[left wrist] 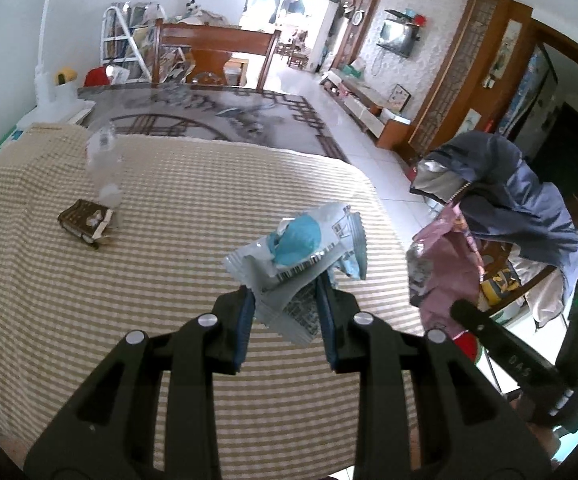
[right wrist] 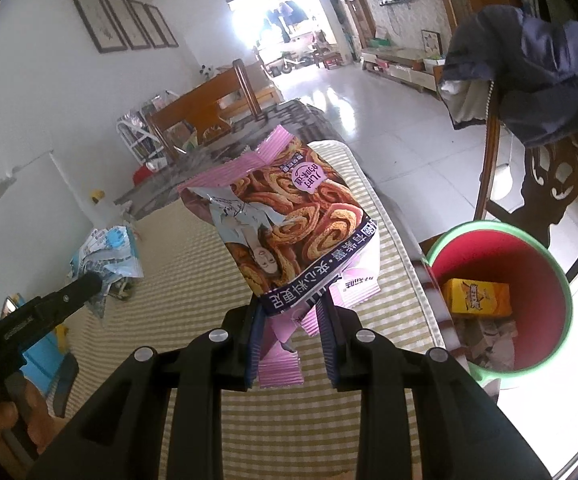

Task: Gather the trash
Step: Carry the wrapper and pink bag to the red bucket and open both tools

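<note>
Currently you are holding one piece of trash in each claw, so the pick-up step is done and the carry to the bin is in hand. Your left gripper is pinching the lower edge of a crumpled white-and-blue wrapper; the jaws are standing only narrowly apart, with the wrapper rising ahead of and above the fingertips, clear of the striped tablecloth below. Your right gripper is clamping as tightly as it goes on the bottom seam of a pink snack bag, which is standing upright just ahead of its fingertips. The red bin with the green rim is sitting to the right of the right claw and below it, beside the table edge, and is already containing a yellow box and other scraps. In the left wrist view, a small brown packet is lying ahead of and to the left of the left claw, on the cloth, not yet collected. The next move is calling for you to swing the right claw rightward until the bag is hanging over the bin mouth, then release; the left claw should follow with its wrapper. Judge the clearance to the chair with the draped jacket behind the bin.
</note>
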`<state>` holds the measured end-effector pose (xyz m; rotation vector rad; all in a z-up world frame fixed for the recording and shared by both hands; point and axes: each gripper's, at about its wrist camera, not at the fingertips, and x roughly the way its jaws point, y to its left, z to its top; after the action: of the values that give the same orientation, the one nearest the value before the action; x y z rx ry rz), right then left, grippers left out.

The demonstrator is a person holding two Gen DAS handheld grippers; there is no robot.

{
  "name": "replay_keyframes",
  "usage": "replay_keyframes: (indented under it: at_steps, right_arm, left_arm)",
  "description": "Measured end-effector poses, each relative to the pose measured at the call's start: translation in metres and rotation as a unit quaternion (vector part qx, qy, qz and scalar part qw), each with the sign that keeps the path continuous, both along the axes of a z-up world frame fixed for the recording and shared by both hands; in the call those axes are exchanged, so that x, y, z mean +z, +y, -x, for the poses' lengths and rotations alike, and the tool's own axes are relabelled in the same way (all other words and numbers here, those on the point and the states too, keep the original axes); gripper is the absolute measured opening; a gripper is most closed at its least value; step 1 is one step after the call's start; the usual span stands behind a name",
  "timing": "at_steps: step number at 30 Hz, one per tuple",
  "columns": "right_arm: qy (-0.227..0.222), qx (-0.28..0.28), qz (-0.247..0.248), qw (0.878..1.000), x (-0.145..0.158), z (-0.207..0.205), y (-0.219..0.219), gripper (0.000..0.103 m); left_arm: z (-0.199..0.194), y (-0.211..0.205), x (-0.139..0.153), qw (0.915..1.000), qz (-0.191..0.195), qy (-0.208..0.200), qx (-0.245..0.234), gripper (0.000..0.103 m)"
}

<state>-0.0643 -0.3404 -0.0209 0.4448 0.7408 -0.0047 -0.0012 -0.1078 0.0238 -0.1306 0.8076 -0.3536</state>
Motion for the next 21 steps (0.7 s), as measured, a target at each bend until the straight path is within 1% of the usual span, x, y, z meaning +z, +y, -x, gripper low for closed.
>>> replay_keyframes:
  at_steps: [8,17,21]
  right_arm:
    - [-0.007,-0.015,-0.026,1.0,0.001,0.011,-0.016,0.025]
    - [-0.007,-0.036,-0.043,0.998,0.003,0.021,-0.028,0.025]
    - [-0.011,-0.044,-0.043,0.998,0.006,0.025,-0.035,0.025]
  left_arm:
    - [0.008,-0.023,0.003,0.9997,-0.007,0.001,-0.022,0.028]
    - [0.013,-0.039,0.003,0.9991,-0.01,0.004,-0.04,0.028]
    - [0.013,-0.047,0.002,0.9987,-0.011,0.008,-0.049,0.028]
